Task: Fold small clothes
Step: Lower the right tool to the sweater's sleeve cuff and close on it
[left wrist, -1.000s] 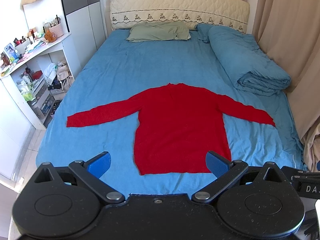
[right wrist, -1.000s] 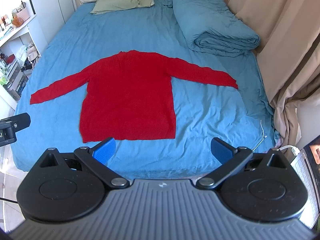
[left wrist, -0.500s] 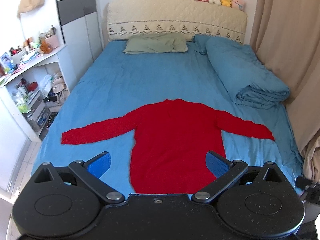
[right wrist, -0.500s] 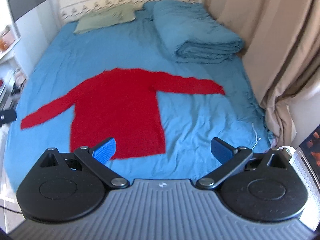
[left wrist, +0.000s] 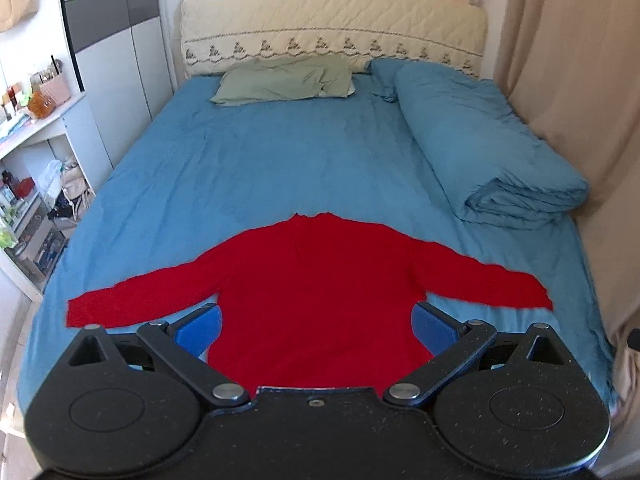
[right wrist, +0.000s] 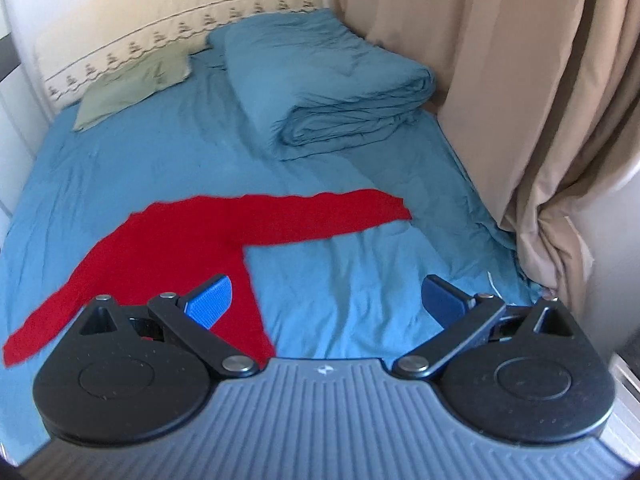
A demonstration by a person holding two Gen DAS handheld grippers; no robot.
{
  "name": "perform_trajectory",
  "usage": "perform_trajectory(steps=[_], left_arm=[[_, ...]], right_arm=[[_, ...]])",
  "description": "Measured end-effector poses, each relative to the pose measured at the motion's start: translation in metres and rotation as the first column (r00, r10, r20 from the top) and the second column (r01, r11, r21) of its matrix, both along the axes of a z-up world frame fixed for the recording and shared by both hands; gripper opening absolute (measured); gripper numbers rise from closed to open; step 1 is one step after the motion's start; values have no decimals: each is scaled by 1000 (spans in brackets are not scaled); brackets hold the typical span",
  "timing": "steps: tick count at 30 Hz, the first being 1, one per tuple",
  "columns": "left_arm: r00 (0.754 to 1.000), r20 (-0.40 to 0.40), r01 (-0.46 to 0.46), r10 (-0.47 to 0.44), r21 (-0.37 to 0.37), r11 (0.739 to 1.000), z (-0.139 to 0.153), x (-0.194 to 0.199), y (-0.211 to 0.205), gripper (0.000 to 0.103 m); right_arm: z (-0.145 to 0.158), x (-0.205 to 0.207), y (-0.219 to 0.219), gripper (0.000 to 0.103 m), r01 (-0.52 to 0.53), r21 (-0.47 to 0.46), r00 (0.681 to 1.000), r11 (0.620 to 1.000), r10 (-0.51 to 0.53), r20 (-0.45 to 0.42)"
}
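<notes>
sweater (left wrist: 316,292) — red, long-sleeved — lies flat near the near end of the bed (left wrist: 280,168), neck toward the far side, both sleeves spread out to left and right. nothing is folded yet, so i judge this as the approach before the first fold.

in the left wrist view my left gripper (left wrist: 316,330) hangs over the sweater's body, jaws wide and holding nothing, one blue pad at each side of the torso. in the right wrist view my right gripper (right wrist: 328,298) is also spread wide and empty; its left pad sits over the sweater's right edge, its right pad over bare sheet, and the right sleeve (right wrist: 340,216) stretches away beyond it toward the curtain (right wrist: 520,100). that view is somewhat blurred, so i can't say how high the gripper is above the cloth.

next move, as i see it: bring each gripper to a sleeve cuff or a shoulder, pinch only the sweater's cloth without catching the sheet beneath, then carry the sleeve across the body. the knit looks soft and may drag or bunch if i lift too low.

further out, a rolled blue duvet (left wrist: 480,148) lies along the right side, well apart from the sweater, and a green pillow (left wrist: 284,80) rests at the far end under the headboard (left wrist: 332,28).
</notes>
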State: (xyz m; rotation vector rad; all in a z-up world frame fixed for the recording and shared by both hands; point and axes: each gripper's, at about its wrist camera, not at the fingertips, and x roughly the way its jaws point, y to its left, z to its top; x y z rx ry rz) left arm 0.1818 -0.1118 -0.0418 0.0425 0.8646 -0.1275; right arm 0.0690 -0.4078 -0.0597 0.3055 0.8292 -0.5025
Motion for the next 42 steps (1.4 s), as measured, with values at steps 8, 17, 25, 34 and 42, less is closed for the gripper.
perform_trajectory(steps=[8, 17, 25, 34, 42], left_arm=[[997, -66, -48, 48, 1, 999, -62, 108, -75, 102], [995, -92, -37, 38, 8, 999, -162, 214, -147, 102], [992, -124, -16, 17, 12, 1000, -263, 277, -188, 102], [986, -166, -2, 10, 48, 999, -337, 300, -200, 100], [984, -178, -7, 18, 61, 998, -361, 312, -212, 99]], right_arm=[[-81, 105, -113, 103, 55, 26, 998, 998, -54, -30], [-214, 195, -211, 103, 131, 47, 989, 990, -128, -68], [-323, 235, -268, 99, 245, 98, 969, 964, -240, -64], [-389, 233, -296, 81, 327, 154, 945, 933, -323, -50], [-411, 227, -308, 72, 378, 239, 920, 895, -392, 13]])
